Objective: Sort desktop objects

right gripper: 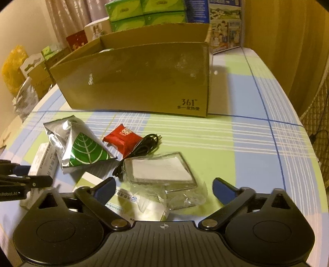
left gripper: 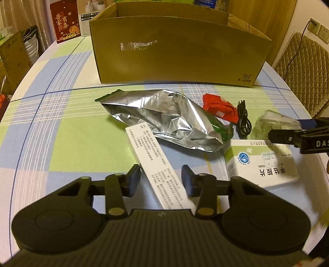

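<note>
A long white box (left gripper: 156, 164) lies on the checked tablecloth between the fingers of my left gripper (left gripper: 161, 174); the jaws stand apart on either side of it, not touching. My right gripper (right gripper: 163, 184) is wide open over a clear plastic packet (right gripper: 162, 172) with a white card inside. Beside these lie a silver foil bag with a green leaf (left gripper: 164, 117) (right gripper: 82, 147), a red packet (left gripper: 220, 108) (right gripper: 125, 137), a coiled black cable (left gripper: 243, 121) (right gripper: 144, 145) and a white-green medicine box (left gripper: 261, 162). The right gripper also shows in the left wrist view (left gripper: 287, 133).
A large open cardboard box (left gripper: 181, 51) (right gripper: 139, 82) stands behind the objects. Tissue packs (right gripper: 144, 12) and other boxes stand beyond it. A padded chair (left gripper: 304, 67) is at the right. The table edge curves at left and right.
</note>
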The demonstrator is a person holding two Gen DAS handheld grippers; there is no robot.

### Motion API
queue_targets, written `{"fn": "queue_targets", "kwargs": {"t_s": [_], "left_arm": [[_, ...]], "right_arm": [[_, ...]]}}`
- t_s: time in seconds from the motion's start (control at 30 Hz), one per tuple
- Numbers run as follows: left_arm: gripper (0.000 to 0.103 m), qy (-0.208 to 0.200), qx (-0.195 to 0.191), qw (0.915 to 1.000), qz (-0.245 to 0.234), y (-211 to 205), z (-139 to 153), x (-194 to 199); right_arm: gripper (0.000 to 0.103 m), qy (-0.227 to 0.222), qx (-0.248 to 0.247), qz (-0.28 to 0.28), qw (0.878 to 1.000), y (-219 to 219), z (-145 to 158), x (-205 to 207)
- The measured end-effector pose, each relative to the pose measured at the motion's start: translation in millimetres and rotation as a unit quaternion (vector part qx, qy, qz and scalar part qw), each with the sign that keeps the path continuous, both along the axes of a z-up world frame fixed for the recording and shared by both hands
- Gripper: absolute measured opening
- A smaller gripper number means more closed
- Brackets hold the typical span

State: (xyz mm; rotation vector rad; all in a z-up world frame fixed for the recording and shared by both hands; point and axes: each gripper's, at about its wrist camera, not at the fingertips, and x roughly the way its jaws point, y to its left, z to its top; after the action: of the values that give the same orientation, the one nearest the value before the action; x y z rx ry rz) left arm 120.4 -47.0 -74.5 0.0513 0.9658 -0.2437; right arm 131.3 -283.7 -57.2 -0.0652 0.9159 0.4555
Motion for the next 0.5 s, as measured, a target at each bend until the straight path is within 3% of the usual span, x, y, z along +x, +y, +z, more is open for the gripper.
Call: {"fn": "queue_targets", "kwargs": {"t_s": [0.1,0.2,0.27,0.33,0.5], "left_arm": [[0.039,-0.002,-0.002,1.0,0.007,2.0,-1.5,0.7],[0.039,-0.004,-0.006,0.9999,0.012,3.9,-1.7,2.6],[0.039,-0.006,-0.006,0.9999,0.012,4.5,-1.7,3.7],[0.04,-0.005,-0.007,0.9999,0.014,5.1,-2.7,5.1],[0.043,-0.007,-0.008,0.9998,0.019,5.4,-4.4,7.0]], "right_arm": [[0.083,0.005,0.001,-0.005,1.0,0.6,-3.2,4.4],[0.067,0.01,0.003,-0.005,1.0,1.1,-5.1,8.4],[0.063,0.013,0.001,-0.004,1.0,2.4,-6.1,8.6],[0.051,0.011,-0.006,-0.001,1.0,4.3,-6.6,7.6],[0.043,0.008,-0.009,-0.005,1.0,3.0,-6.3,6.4]]}}
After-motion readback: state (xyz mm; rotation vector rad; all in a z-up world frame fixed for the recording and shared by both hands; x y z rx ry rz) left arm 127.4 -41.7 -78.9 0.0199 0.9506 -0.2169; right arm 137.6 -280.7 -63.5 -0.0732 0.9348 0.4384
